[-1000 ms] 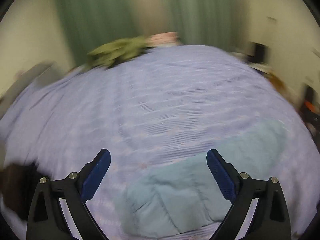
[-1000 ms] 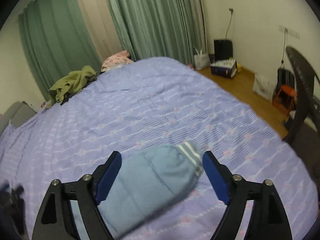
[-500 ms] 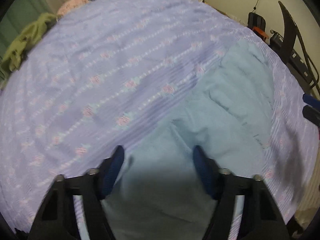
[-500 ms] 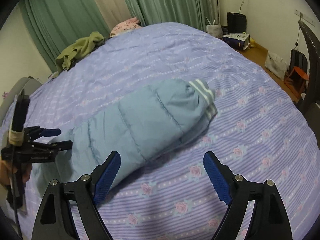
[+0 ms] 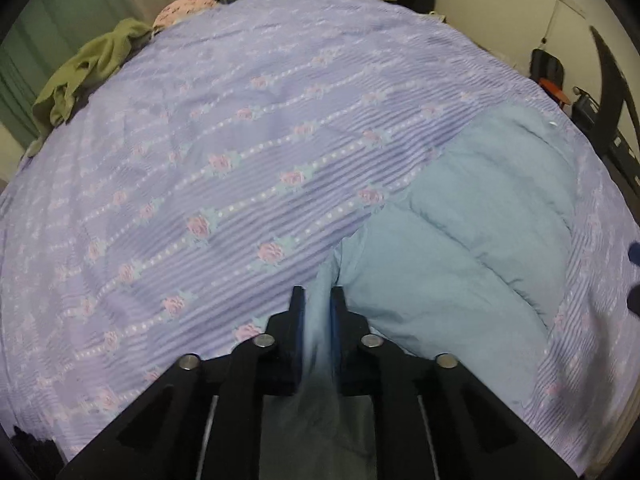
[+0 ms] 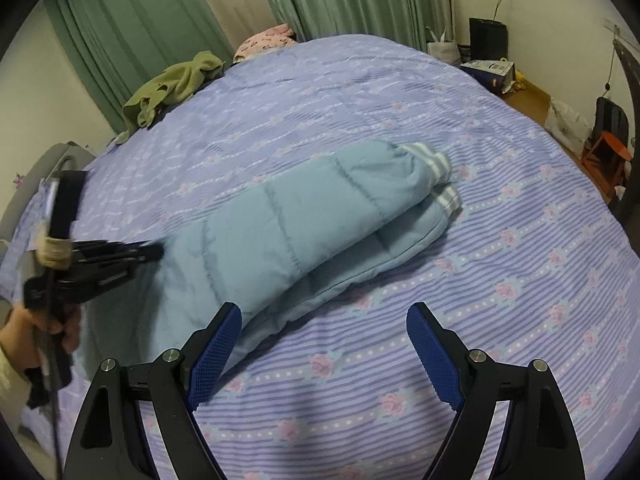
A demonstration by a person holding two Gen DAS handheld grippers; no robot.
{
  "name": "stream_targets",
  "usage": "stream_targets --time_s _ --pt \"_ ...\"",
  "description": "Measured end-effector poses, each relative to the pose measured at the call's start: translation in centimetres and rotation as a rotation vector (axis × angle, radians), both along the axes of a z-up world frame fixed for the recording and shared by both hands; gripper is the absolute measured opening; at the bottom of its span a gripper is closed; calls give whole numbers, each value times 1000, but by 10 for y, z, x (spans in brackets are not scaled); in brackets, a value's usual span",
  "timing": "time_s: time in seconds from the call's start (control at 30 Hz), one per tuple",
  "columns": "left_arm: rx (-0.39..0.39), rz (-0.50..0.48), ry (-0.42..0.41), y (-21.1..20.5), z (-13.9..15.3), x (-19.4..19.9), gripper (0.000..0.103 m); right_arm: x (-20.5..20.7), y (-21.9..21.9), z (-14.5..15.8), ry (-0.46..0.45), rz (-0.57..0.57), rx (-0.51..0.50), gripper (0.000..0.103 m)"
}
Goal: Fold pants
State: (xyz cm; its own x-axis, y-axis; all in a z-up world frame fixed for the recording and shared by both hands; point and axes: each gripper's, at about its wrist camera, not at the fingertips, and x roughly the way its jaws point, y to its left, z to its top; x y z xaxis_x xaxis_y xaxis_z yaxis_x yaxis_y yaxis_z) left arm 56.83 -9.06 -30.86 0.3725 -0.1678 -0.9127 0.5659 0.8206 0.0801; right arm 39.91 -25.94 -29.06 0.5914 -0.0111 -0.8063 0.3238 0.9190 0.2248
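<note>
Light blue quilted pants [image 6: 304, 216] lie folded lengthwise on the purple bed cover, striped cuffs [image 6: 440, 184] at the far right end. In the left wrist view the pants [image 5: 472, 240] stretch away to the right. My left gripper [image 5: 318, 300] is shut on the near edge of the pants at the waist end; it also shows in the right wrist view [image 6: 152, 252] at the left. My right gripper [image 6: 324, 320] is open and empty, low over the bed, its left finger beside the pants' near edge.
The purple flowered bed cover [image 6: 500, 288] fills both views. A green garment [image 6: 172, 84] and a pink one [image 6: 268, 40] lie at the far edge by green curtains. Bags, boxes and a red stool [image 6: 608, 152] stand on the floor at right.
My left gripper has gone from open above the pants to shut on their near edge. My right gripper has come closer to the pants and stays open.
</note>
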Motion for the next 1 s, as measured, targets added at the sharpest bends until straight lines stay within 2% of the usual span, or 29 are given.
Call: stream_targets --time_s 0.07,0.13,0.17,0.2,0.23,0.27,0.33,0.4,0.47,0.53,0.6,0.7,0.87,0.93,1.0 --pt "-37 49 -23 8 13 -5 27 -2 7 2 4 16 11 86" --pt "-141 118 -69 32 44 -18 47 -4 14 7 -2 42 18 86" --pt "-185 154 -110 47 60 -29 60 -6 17 9 -4 55 21 86" --pt "-229 204 -176 71 81 -47 66 -8 23 12 -11 81 28 86" --pt "-240 230 -204 85 90 -57 67 -10 28 14 -14 98 32 86" --pt "-249 270 -234 109 99 -75 67 -11 34 16 -16 122 37 86" --pt "-227 319 -237 138 100 -98 67 -12 47 17 -15 164 42 86" --pt "-197 361 -204 165 88 -122 67 -11 64 16 -13 212 43 86" --pt "-196 407 -117 188 65 -137 67 -10 85 11 -11 284 43 86" --pt "-262 479 -66 211 50 -145 63 -8 107 4 -6 348 24 85" --pt "-409 577 -47 234 41 -150 61 -4 121 -6 10 387 5 85" --pt "-537 645 3 243 26 -145 57 2 134 -19 53 413 -8 78" --pt "-553 674 78 241 -1 -117 49 9 139 -33 91 410 19 77" --pt "-556 668 103 234 -9 -110 41 11 138 -39 113 395 16 68" --pt "-556 685 147 231 -18 -103 31 12 137 -42 116 389 41 67"
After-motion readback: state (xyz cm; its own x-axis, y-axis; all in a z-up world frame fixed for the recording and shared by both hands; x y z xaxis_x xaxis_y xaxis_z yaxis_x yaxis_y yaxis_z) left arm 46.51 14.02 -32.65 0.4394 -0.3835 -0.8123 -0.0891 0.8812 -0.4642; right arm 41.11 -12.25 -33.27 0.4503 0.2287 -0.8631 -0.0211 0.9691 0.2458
